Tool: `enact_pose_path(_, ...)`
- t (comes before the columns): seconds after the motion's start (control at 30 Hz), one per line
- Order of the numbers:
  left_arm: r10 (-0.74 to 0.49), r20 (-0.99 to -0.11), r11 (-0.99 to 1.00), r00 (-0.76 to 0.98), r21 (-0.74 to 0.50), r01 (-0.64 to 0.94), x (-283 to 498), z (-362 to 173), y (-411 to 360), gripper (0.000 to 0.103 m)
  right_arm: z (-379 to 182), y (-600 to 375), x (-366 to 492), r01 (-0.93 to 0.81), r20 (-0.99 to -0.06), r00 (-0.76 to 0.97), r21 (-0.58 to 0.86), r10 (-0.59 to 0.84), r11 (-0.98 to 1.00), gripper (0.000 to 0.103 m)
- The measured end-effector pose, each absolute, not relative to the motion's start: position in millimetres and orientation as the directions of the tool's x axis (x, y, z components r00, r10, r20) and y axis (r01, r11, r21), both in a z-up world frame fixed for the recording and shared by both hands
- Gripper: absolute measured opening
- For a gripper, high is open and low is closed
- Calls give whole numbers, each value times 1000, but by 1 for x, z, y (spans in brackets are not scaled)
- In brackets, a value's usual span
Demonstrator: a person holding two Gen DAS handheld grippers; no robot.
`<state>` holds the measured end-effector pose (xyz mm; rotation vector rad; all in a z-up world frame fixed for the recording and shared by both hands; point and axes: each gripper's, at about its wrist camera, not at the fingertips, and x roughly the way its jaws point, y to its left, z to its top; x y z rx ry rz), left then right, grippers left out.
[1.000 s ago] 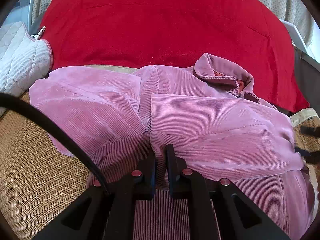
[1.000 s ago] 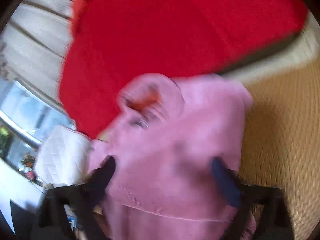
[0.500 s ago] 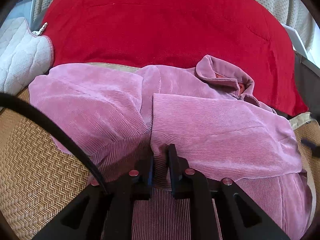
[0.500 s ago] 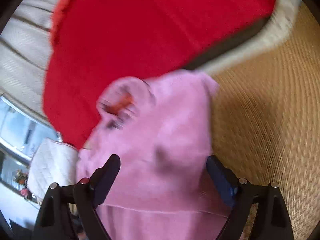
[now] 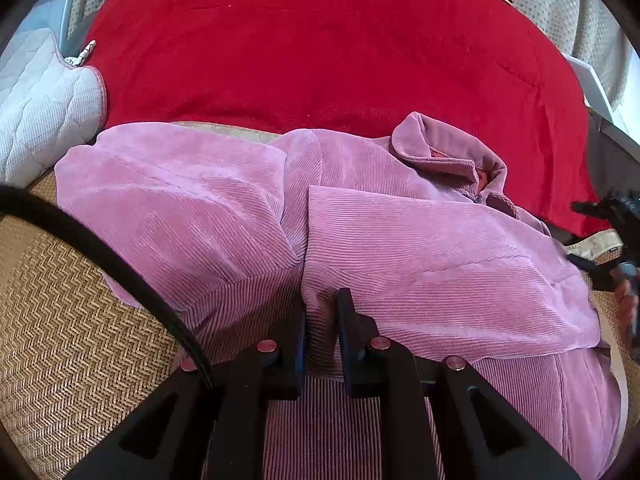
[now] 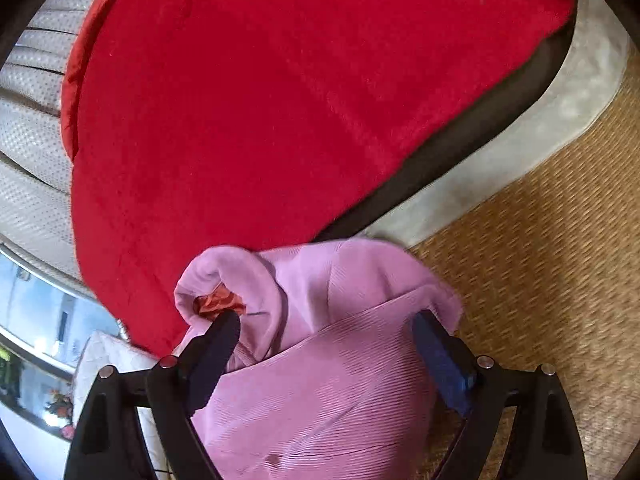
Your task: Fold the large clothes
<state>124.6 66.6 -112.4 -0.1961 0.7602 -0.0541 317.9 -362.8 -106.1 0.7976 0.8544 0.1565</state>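
Note:
A pink corduroy jacket (image 5: 420, 240) lies on a woven mat (image 5: 60, 340), both sleeves folded in over its front, collar (image 5: 444, 156) at the far right. My left gripper (image 5: 322, 308) is shut on a fold of the jacket near its middle lower part. My right gripper (image 6: 326, 328) is open over the jacket's collar end (image 6: 320, 360), with one finger (image 6: 218, 340) by the collar (image 6: 228, 276) and the other (image 6: 436, 348) by the shoulder edge. The right gripper also shows at the right edge of the left wrist view (image 5: 616, 240).
A red blanket (image 5: 320, 40) covers the bed behind the jacket and also shows in the right wrist view (image 6: 280, 100). A white quilted cushion (image 5: 36, 96) sits at the far left. The mat (image 6: 560, 260) extends to the right of the jacket. A black cable (image 5: 100, 248) crosses the left view.
My right gripper has swung in toward the collar end and stays open. My left gripper has kept its hold on the fold and barely moved.

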Motion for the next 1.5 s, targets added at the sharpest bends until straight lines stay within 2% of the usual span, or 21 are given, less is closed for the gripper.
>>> enact_pose_path(0.13,-104,-681,983,725,-179,-27,124,-111,64,16,-71,-317,278,35,-562,683,663,467,748,91)
enact_pose_path(0.2,-86,-684,985,724,-166,-40,126,-111,62,22,-61,-280,248,-63,-541,669,641,509,765,92)
enact_pose_path(0.23,-74,-687,986,723,-158,-49,126,-110,62,29,-61,-262,237,-103,-544,660,617,518,780,94)
enact_pose_path(0.27,-62,-692,987,720,-148,-57,126,-108,61,46,-64,-247,228,-133,-554,654,587,516,799,95)
enact_pose_path(0.3,-76,-700,987,710,-153,-45,127,-105,60,59,-71,-232,219,-148,-583,655,525,481,838,95)
enact_pose_path(0.33,-117,-710,984,694,-177,-16,129,-102,60,80,-78,-220,215,-144,-620,659,453,426,880,95)
enact_pose_path(0.37,-162,-716,978,679,-208,15,129,-95,60,82,-88,-209,212,-135,-662,658,365,358,921,95)
enact_pose_path(0.43,-210,-679,965,703,-259,38,119,-71,70,82,-108,-201,205,-110,-720,638,268,275,957,95)
enact_pose_path(0.5,-246,-606,946,756,-318,53,107,-44,94,86,-116,-205,193,-139,-705,662,217,253,966,96)
enact_pose_path(0.53,-261,-579,934,772,-354,50,105,-35,112,91,-117,-201,192,-142,-701,666,216,255,966,96)
enact_pose_path(0.6,-262,-546,898,796,-439,-5,108,-25,159,92,-117,-202,193,-151,-702,655,240,279,959,102)
enact_pose_path(0.73,-166,-580,748,797,-601,-282,140,-46,278,91,-117,-200,187,-163,-691,661,248,293,955,103)
enact_pose_path(0.8,-169,-613,647,772,-660,-383,160,-68,327,91,-118,-204,191,-163,-692,662,242,288,957,102)
enact_pose_path(1.07,-202,-646,554,736,-695,-458,225,-107,378,91,-119,-207,193,-174,-672,668,276,320,945,102)
enact_pose_path(1.13,-197,-652,544,732,-694,-472,235,-116,381,88,-118,-208,192,-174,-668,669,283,324,943,102)
enact_pose_path(1.2,-180,-658,566,731,-678,-470,243,-116,380,74,-118,-209,191,-175,-665,671,289,329,941,102)
enact_pose_path(1.23,-178,-674,577,717,-662,-480,247,-117,380,46,-118,-209,191,-175,-663,672,292,331,940,102)
enact_pose_path(1.27,-162,-726,598,668,-611,-518,254,-122,379,4,-118,-210,190,-175,-661,673,295,333,939,102)
enact_pose_path(1.3,-159,-753,604,639,-586,-540,257,-128,386,4,-118,-210,190,-174,-660,673,296,333,939,102)
enact_pose_path(1.4,-117,-755,620,645,-563,-546,259,-118,383,3,-117,-210,190,-174,-659,674,298,334,939,102)
enact_pose_path(1.5,-24,-723,731,690,-484,-481,255,-71,355,2,-117,-211,190,-174,-653,675,310,343,935,102)
